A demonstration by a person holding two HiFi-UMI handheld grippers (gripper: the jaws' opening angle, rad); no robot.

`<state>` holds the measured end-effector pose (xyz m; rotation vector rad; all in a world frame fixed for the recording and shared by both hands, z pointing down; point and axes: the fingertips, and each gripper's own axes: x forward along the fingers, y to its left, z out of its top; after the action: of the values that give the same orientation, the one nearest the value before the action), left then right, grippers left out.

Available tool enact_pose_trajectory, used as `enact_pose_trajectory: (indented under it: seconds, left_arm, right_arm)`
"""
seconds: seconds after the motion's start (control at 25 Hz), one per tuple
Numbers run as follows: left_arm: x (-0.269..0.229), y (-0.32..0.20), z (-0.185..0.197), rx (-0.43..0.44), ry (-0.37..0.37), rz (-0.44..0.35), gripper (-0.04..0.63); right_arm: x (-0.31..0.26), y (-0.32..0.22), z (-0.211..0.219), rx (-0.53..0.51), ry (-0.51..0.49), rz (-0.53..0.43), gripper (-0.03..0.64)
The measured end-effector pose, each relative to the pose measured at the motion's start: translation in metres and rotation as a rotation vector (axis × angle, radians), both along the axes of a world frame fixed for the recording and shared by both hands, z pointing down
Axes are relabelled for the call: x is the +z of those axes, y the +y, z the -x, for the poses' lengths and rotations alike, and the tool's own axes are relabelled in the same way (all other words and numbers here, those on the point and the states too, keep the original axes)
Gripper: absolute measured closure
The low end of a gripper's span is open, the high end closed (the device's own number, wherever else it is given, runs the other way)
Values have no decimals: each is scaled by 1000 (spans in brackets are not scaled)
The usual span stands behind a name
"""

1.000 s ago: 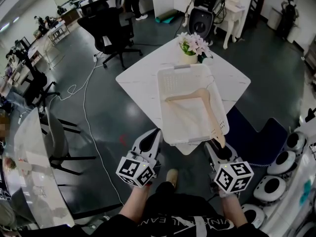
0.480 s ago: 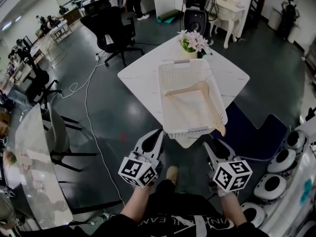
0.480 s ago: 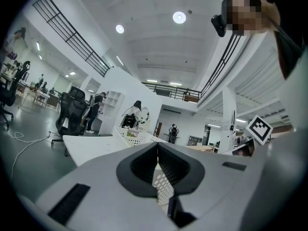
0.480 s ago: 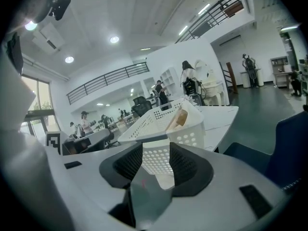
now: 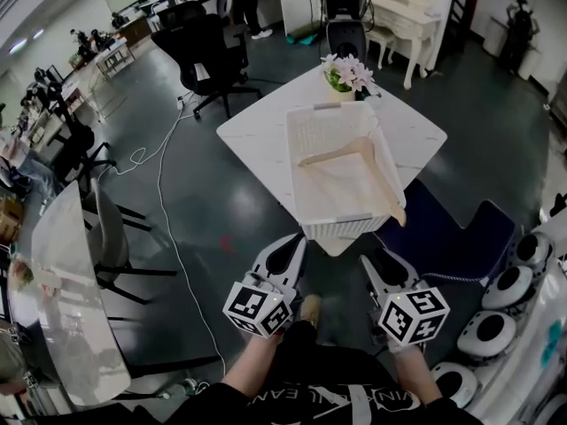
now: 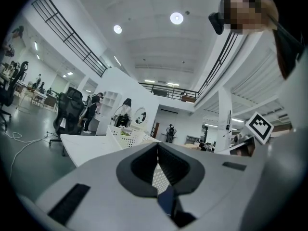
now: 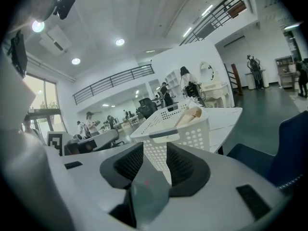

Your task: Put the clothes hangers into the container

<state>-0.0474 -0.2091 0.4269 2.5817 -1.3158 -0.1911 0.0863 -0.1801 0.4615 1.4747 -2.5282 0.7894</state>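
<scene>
Wooden hanger lies in the white basket; left tool seems clenched, right tool released, empty.

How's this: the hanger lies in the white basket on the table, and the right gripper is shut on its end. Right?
Not quite. The hanger lies in the basket on the table, but the right gripper is open and apart from it, holding nothing; the right gripper view shows this.

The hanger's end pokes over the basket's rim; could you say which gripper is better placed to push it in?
Probably right. The hanger overhangs the basket's near right corner, ahead of the right gripper; the left gripper is farther off.
</scene>
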Motion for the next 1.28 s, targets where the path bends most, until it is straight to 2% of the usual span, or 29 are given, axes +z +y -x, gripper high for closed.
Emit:
enact_pose_trajectory:
  seconds: [0.64, 1.28]
  left_arm:
    - [-1, 59, -40, 54, -5, -7, 586]
    - [-4, 107, -76, 113, -11, -18, 586]
  right_arm:
    - [-11, 54, 10, -63, -14, -72, 545]
    - [-27, 100, 12, -119, -4, -153, 577]
